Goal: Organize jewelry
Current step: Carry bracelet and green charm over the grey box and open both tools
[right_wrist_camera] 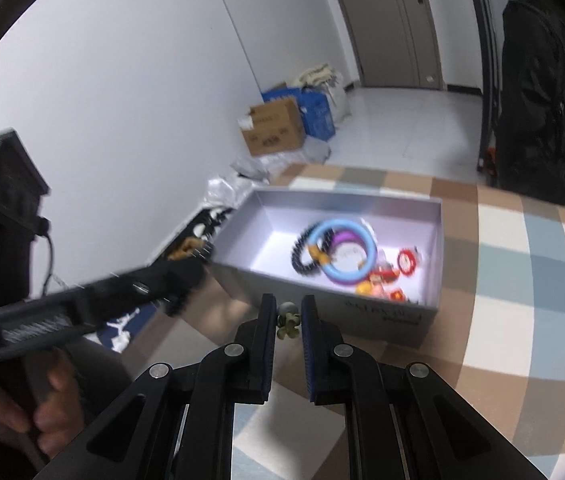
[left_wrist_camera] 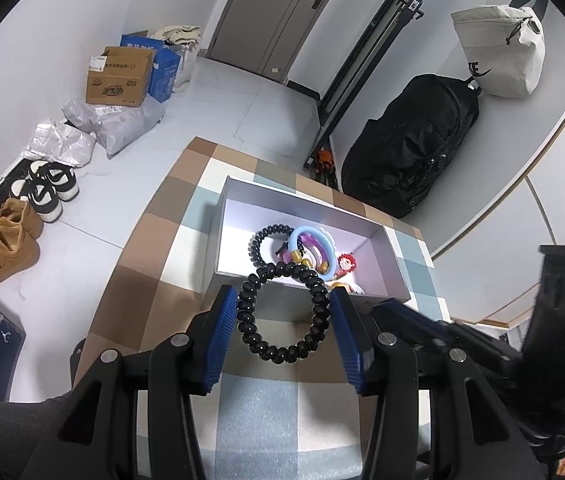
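My left gripper (left_wrist_camera: pixel 283 304) is shut on a black beaded bracelet (left_wrist_camera: pixel 247 322), which it holds upright between its blue pads just in front of the grey box (left_wrist_camera: pixel 396 270). The box holds a light blue ring (left_wrist_camera: pixel 314 236), another black coil bracelet (left_wrist_camera: pixel 258 236) and small red and orange trinkets (left_wrist_camera: pixel 347 262). My right gripper (right_wrist_camera: pixel 287 308) is narrowly shut on a small olive and grey charm (right_wrist_camera: pixel 288 322), held near the box's near wall (right_wrist_camera: pixel 322 308). The box contents show in the right wrist view too, with the blue ring (right_wrist_camera: pixel 364 256).
The box sits on a checked tablecloth (left_wrist_camera: pixel 154 248). The left gripper's body (right_wrist_camera: pixel 82 304) and the hand holding it fill the left of the right wrist view. On the floor are shoes (left_wrist_camera: pixel 6 240), cardboard boxes (left_wrist_camera: pixel 118 76) and a black backpack (left_wrist_camera: pixel 414 148).
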